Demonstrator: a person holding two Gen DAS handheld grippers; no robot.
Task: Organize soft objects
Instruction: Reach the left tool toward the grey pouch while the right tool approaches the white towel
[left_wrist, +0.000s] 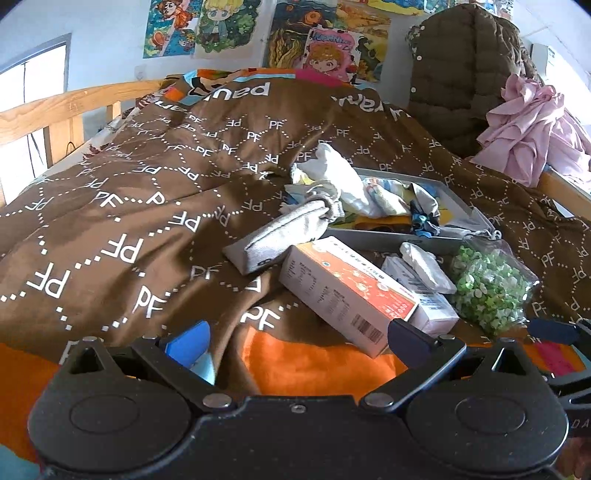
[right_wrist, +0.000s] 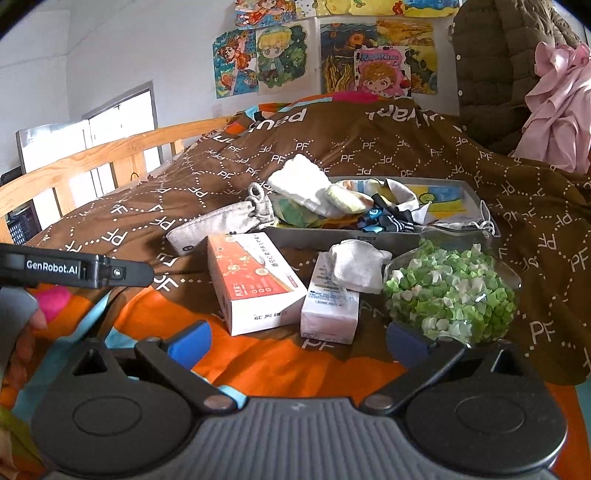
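Brown quilt (left_wrist: 147, 192) covers the bed. Left wrist view: left gripper (left_wrist: 295, 343) spread wide, holding nothing, low over the orange patch. Grey tray (left_wrist: 454, 199) ahead already holds a heap of soft cloth items (left_wrist: 373, 195); grey pouch (left_wrist: 280, 236) lies half out, leaning on the tray's near-left corner. Crumpled white cloth (left_wrist: 424, 266) sits on the small box, not yet in the tray. Judged partly done.

Right wrist view: right gripper (right_wrist: 299, 339) also wide open, empty. White cloth (right_wrist: 354, 266) rests atop white box (right_wrist: 328, 306), just beside orange box (right_wrist: 255, 280) and the bag of green bits (right_wrist: 450, 291). Tight cluster; open quilt left, wooden rail (right_wrist: 110, 151) well apart.
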